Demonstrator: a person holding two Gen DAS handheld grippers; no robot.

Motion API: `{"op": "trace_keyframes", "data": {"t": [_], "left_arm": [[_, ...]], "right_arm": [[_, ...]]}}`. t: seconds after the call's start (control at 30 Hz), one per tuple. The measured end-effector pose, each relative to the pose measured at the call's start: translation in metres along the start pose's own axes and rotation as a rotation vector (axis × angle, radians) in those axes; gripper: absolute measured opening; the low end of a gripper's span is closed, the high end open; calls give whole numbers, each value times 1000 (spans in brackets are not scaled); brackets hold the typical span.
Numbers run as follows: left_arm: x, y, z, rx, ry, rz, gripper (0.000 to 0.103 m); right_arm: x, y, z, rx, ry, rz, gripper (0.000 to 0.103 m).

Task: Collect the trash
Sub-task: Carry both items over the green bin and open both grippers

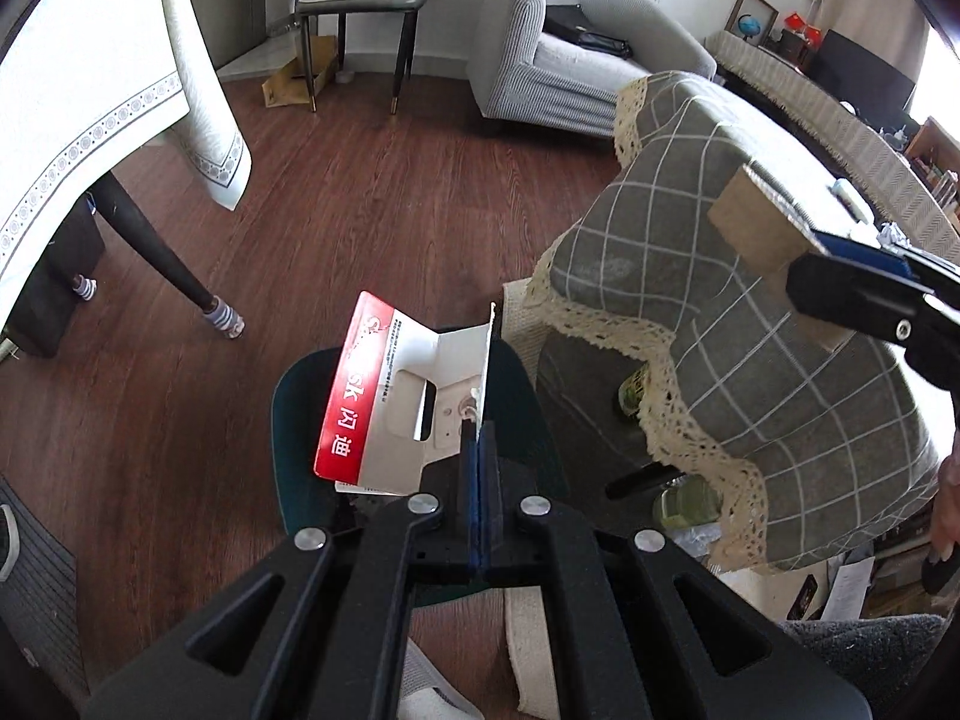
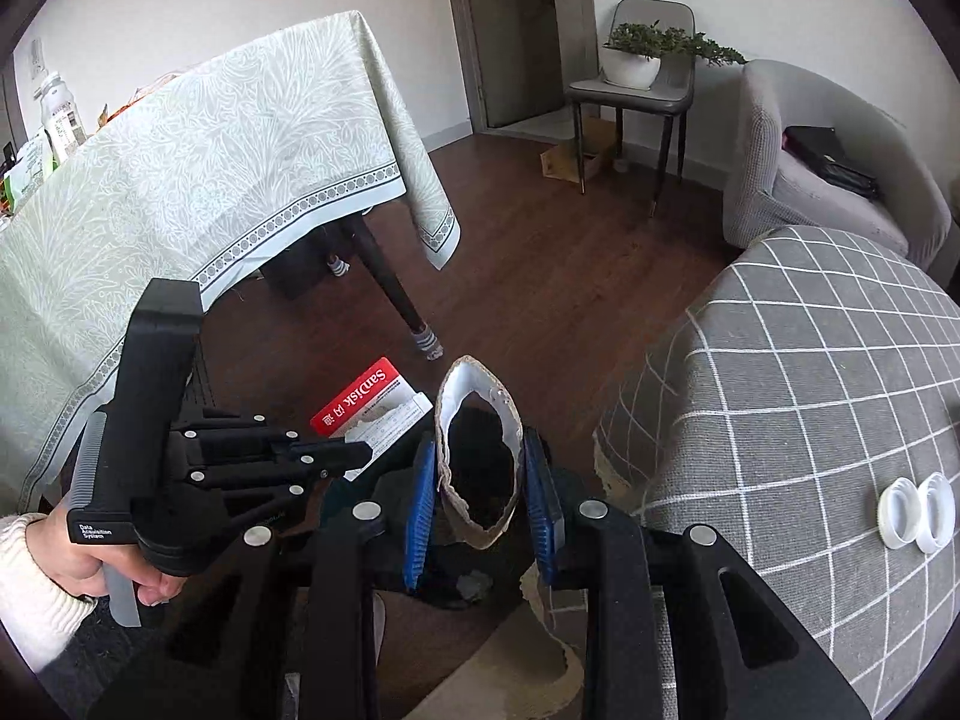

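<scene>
- The left gripper (image 1: pixel 480 438) is pinching a red-and-white SanDisk card package (image 1: pixel 408 402) by its white edge, the jaws pressed almost together with only the thin card between them.
- That package is hanging in the air above a dark bin (image 1: pixel 300 408) that is standing on the wooden floor (image 1: pixel 372 192), just beside the low table draped in a grey checked cloth (image 1: pixel 750 372).
- From the right wrist view, the same package (image 2: pixel 363 402) is sticking out past the left gripper (image 2: pixel 366 456), which a hand in a white sleeve (image 2: pixel 84 564) is gripping.
- The right gripper (image 2: pixel 480 492) is holding a squashed cardboard tube (image 2: pixel 477 456) — the blue pads (image 2: pixel 420 498) are sitting on either side of it, jaws partly open to the tube's width, its open end facing the camera.
- In the left wrist view the tube (image 1: pixel 762 222) is showing as a brown piece in the right gripper (image 1: pixel 840 258) over the checked tabletop.
- Two white rings (image 2: pixel 915 510) are lying side by side on the checked cloth (image 2: pixel 810 390), touching or nearly so, well apart from the grippers.
- A dining table under a pale patterned cloth (image 2: pixel 198 180) is standing across the floor — a grey armchair (image 2: pixel 828 174) and a potted plant (image 2: pixel 636 60) on a chair are sitting farther back.
</scene>
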State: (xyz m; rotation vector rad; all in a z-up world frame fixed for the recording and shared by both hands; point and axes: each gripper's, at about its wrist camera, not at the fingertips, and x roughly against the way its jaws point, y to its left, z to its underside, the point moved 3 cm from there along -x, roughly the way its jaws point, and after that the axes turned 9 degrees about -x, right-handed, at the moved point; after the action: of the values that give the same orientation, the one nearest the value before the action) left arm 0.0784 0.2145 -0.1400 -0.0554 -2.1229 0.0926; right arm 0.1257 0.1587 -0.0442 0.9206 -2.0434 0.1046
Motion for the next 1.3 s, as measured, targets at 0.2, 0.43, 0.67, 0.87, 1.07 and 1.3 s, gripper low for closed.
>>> {"op": "trace_keyframes", "data": {"t": [0.2,0.43,0.67,0.87,1.07,1.3], "left_arm": [[-12,22,18,27,87,-8,1],[-11,37,25,37,110,-4,20],[7,53,25,76,38,19,30],[34,58,16,83,-78,45,42],[55,62,8,88,-158,52,53],[78,72,-1,131,-235,29,56]], "right_arm": [[-19,10,-2,0,35,-20,28],[-40,22,-12,2,62,-44,28],[-64,29,-5,12,106,-31,28],[-88,37,-2,21,149,-23,28],[-106,42,1,30,189,-10,28],[-128,42,11,44,254,5,28]]}}
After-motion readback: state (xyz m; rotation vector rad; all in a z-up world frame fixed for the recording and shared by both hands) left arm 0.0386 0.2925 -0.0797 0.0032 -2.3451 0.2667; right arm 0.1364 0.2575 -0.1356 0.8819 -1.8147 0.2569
